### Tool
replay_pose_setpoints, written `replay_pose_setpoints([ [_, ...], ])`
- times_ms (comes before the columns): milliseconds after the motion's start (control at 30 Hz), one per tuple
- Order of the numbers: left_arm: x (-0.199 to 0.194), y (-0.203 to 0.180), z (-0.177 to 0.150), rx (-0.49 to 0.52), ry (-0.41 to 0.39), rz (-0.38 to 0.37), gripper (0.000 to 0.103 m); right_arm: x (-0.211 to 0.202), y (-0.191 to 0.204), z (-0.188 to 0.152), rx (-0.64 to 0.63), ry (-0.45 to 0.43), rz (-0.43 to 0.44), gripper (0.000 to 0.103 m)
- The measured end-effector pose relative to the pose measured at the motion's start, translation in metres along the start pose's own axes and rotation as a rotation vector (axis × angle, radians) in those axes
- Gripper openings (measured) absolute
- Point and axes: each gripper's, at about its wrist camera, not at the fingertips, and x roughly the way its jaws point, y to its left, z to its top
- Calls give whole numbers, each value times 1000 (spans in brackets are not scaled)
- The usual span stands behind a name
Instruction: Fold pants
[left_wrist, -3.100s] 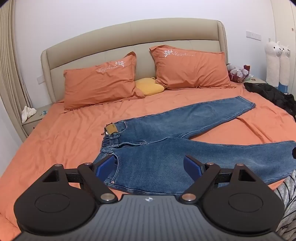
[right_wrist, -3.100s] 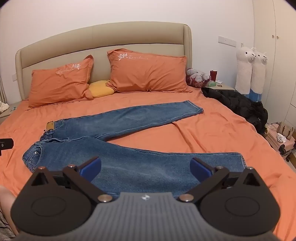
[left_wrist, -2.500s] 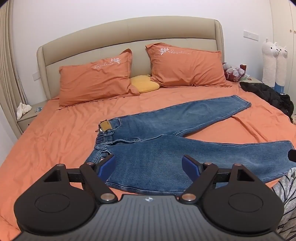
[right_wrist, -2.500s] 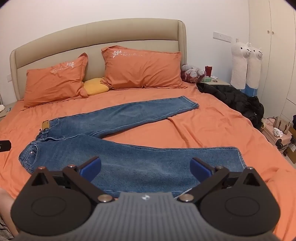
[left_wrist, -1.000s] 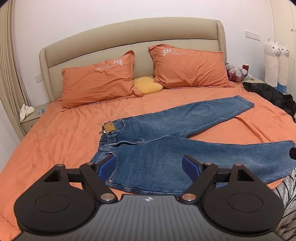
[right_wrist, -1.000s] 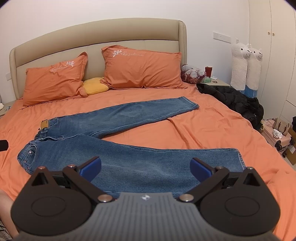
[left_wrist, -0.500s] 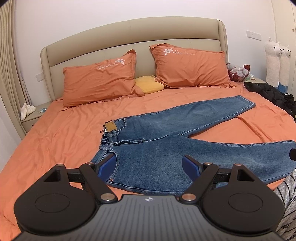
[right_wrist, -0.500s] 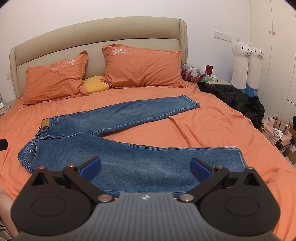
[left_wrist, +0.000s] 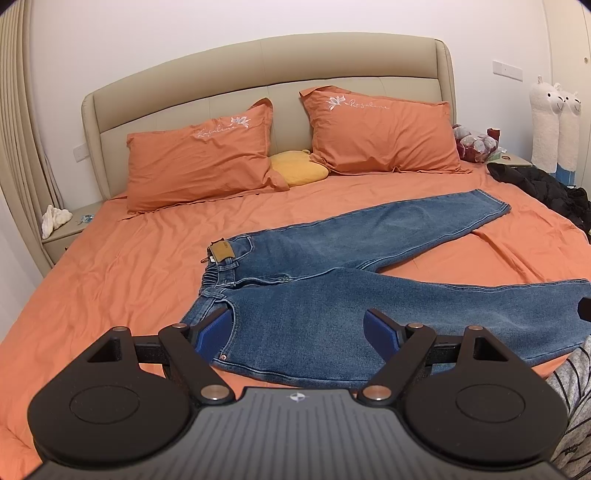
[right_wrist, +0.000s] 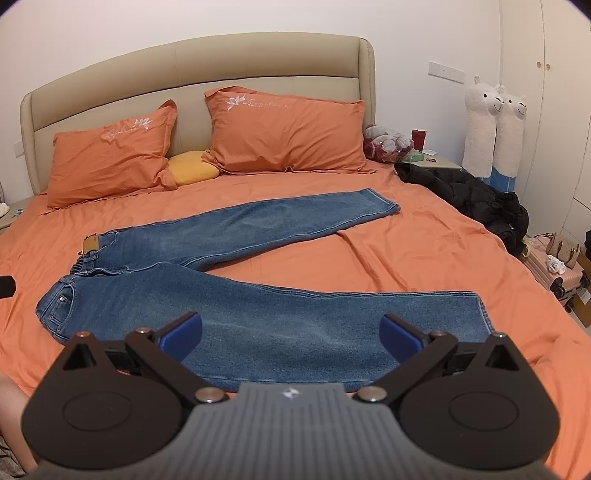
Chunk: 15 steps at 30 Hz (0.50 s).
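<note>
Blue jeans (left_wrist: 332, 295) (right_wrist: 258, 314) lie flat on the orange bed sheet (left_wrist: 110, 273) (right_wrist: 424, 251), waist to the left, the two legs spread apart in a V toward the right. A brown waist patch (left_wrist: 221, 252) faces up. My left gripper (left_wrist: 299, 330) hovers open above the near hip and pocket, holding nothing. Above the near leg, my right gripper (right_wrist: 290, 334) is open as well, its blue pads (right_wrist: 400, 338) wide apart and empty.
Two orange pillows (left_wrist: 199, 155) (right_wrist: 288, 133) and a yellow cushion (left_wrist: 297, 170) lean on the beige headboard. A black jacket (right_wrist: 472, 195) lies at the bed's right edge. Nightstands flank the bed; alpaca plush toys (right_wrist: 491, 129) and a suitcase (right_wrist: 557, 273) stand right.
Both views drift only slightly; the left gripper has shifted a little toward the jeans' hip. The jeans have not moved and both grippers stay open.
</note>
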Motion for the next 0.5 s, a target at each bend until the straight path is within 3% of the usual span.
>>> replay_pose_setpoints([
  [233,1,-3,-1,25,9,4,95,2,-4,-1,7,-11,-2,98],
  [367,8,-6,1,82,34,-5,95,0,-15,-2,22,-73,52,98],
  [500,17,-8,5,155,59,-13,95,10,-25,5,-5,-43,60,98],
])
